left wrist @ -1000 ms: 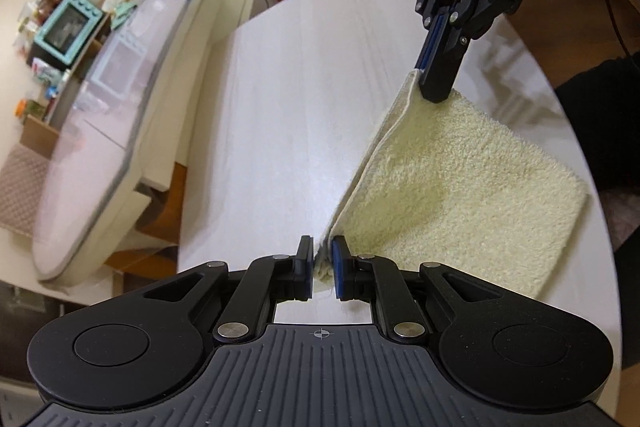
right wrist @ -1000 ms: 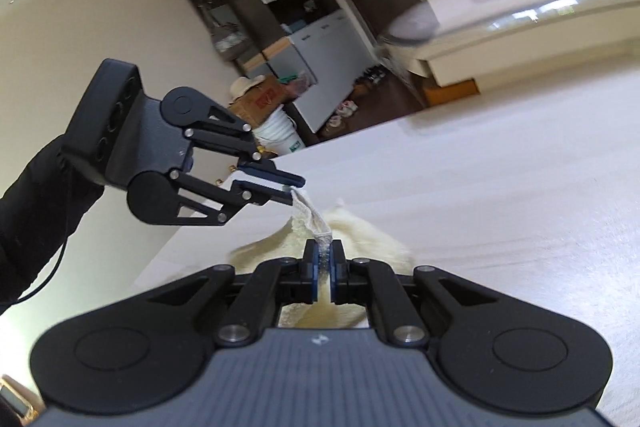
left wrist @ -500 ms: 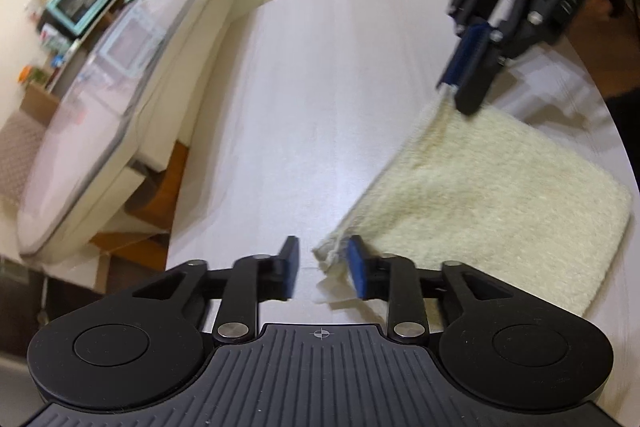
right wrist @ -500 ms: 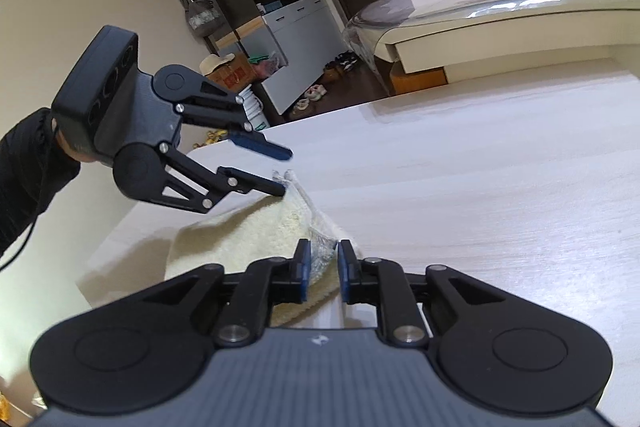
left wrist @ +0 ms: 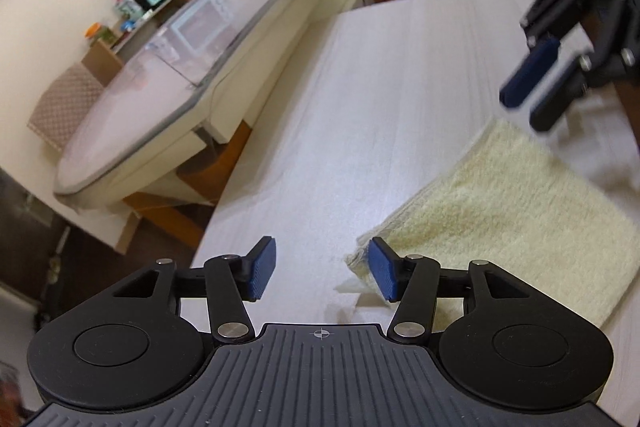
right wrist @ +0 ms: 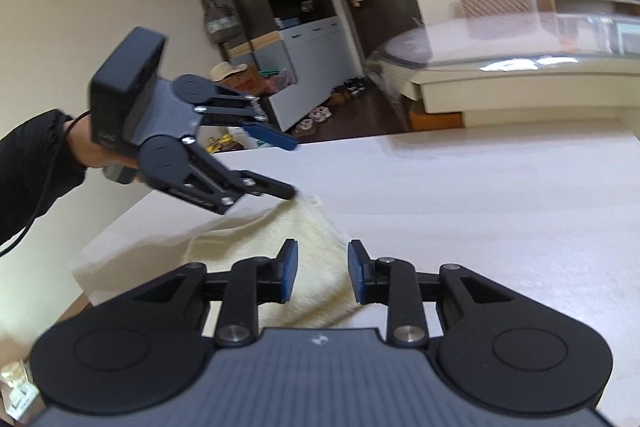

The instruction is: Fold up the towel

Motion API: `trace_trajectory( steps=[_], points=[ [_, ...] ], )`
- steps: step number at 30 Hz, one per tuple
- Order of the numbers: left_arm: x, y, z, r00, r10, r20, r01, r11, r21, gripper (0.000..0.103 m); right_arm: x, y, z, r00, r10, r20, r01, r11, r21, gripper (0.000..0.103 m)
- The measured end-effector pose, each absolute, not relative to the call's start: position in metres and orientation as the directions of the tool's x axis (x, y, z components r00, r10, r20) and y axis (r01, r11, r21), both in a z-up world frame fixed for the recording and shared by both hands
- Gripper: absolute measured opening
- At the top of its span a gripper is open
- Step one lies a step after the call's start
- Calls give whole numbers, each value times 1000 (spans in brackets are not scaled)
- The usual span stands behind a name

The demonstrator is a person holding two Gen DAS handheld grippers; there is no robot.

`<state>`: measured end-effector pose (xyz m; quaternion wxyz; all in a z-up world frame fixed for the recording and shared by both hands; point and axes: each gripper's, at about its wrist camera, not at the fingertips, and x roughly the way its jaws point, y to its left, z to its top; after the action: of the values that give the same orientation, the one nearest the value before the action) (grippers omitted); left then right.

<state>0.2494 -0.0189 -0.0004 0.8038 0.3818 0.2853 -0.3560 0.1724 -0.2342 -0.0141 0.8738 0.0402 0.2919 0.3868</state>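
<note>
The towel [left wrist: 500, 223] lies folded and flat on the pale wooden table [left wrist: 380, 99], filling the 3 to 4 o'clock part of the left wrist view, with its near corner just beside the blue pad at about 5 o'clock. The left gripper [left wrist: 322, 269] holds nothing: its jaws are opening, with bare tabletop between them and the towel's corner only at the inner side of one pad. Whether that pad touches the fabric I cannot tell.

In the right wrist view the right gripper [right wrist: 322, 277] is also opening, and the towel's edge runs up between its pads toward 12 o'clock without being pinched.

From where I stand, the fold looks done or nearly so, and the danger is in the leaving. If the pad beside the corner drags as the left hand pulls away, the terry loops could catch and peel the top layer back, undoing the fold. The right gripper has cloth between its pads, so lifting off at a slant could flick the edge up or skew the stack. The towel also lies near the table's rim at 4 o'clock, so a sideways nudge might push a corner over the edge.
</note>
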Motion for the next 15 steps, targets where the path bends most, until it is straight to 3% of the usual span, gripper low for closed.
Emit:
trace_trajectory(
  steps=[10, 15],
  points=[
    [263, -3, 4, 646, -333, -687, 716, 576, 394, 65, 176, -224, -25, 495, 676, -545, -662, 700, 267, 31],
    [241, 19, 19, 665, -319, -676, 682, 627, 375, 69, 166, -236, -14, 526, 666, -529, -661, 711, 239, 41]
  ],
)
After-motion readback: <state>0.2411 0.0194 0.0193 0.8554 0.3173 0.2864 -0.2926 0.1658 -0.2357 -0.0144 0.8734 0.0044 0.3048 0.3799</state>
